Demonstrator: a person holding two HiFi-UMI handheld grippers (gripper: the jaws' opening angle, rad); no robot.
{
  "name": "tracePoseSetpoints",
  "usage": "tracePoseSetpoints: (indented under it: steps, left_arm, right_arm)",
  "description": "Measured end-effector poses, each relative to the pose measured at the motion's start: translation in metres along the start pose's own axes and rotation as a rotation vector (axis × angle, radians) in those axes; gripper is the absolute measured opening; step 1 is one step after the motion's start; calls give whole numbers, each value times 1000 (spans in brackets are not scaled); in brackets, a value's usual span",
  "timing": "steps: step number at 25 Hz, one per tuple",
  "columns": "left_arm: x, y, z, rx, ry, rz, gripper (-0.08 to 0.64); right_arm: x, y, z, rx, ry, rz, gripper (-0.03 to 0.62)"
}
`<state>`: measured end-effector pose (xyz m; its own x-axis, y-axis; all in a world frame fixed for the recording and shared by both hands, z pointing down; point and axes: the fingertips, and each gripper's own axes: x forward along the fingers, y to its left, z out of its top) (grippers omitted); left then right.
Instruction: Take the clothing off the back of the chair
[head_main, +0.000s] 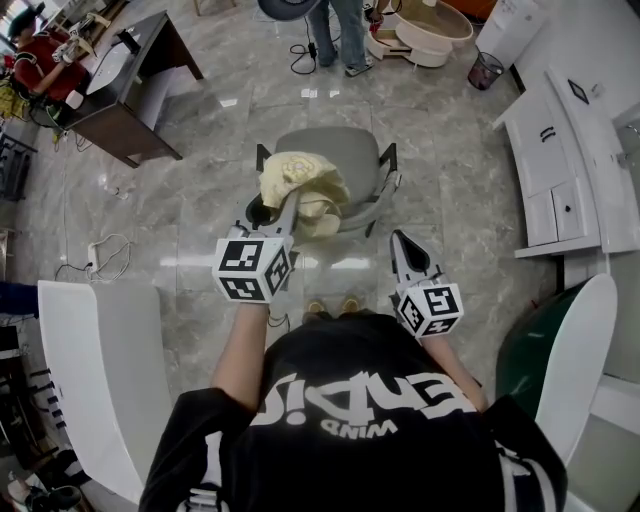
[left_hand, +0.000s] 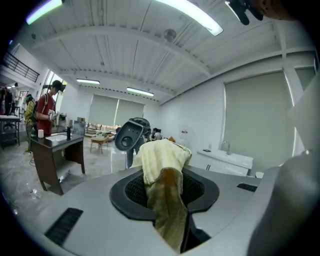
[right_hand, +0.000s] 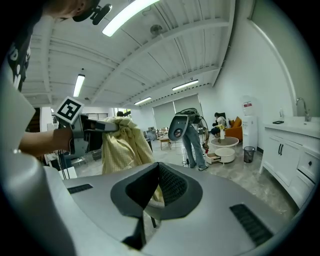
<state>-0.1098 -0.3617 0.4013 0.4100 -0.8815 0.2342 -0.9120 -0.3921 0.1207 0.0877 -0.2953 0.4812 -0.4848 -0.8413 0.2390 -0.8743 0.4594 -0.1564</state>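
Note:
A pale yellow garment (head_main: 300, 190) hangs bunched from my left gripper (head_main: 291, 212), lifted above the grey chair (head_main: 335, 150) in front of me. In the left gripper view the cloth (left_hand: 162, 170) fills the space between the jaws, and the left gripper (left_hand: 172, 200) is shut on it. The right gripper view shows the same cloth (right_hand: 120, 145) dangling from the left gripper (right_hand: 95, 127), clear of the chair. My right gripper (head_main: 398, 240) is held to the right of the chair back, apart from the cloth. Its jaws (right_hand: 157, 172) stand slightly apart with nothing between them.
A dark desk (head_main: 130, 80) stands far left with a seated person (head_main: 40, 60) beside it. Another person (head_main: 335, 35) stands beyond the chair. White cabinets (head_main: 560, 170) line the right. A white curved panel (head_main: 100, 370) is near left, and a cable (head_main: 105, 255) lies on the floor.

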Motion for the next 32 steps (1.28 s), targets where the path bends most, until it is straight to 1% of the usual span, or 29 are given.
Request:
tracePoseSetpoints:
  steps: [2,5,9,13,16,20,24,28,32]
  left_arm:
    - [-8,-8,16,24,-28,4,127]
    - [-14,-16,26,40,-47,20,127]
    - [-18,-17,30,35,-51,50,127]
    - [-27,-20,35,13,-55,64,127]
    - [-39,-22,36,20,-57,73,127]
    - [-59,-27,30,35,-63,74,127]
    - [-93,-40,22,53,-79,67,127]
    - [-143,-53,13,61,-93,55,127]
    - [-198,-76,7,75,-122,44,127]
  right_arm:
    - [-4,-1,-1,-4,-4,14,14]
    - [-7,0,1,-12,-9,44,14]
    - [-3,1,1,-10,-4,91,14]
    - [-1,4,-9,-16,37,132,14]
    - [-3,6,-14,-16,46,130,14]
    - [-17,10,-21,-7,30,100,14]
    - [-42,26,-30,-9,16,83,14]
    - [-78,62,-39,-14,-1,84,14]
    - [-124,98,-56,-22,-8,90,14]
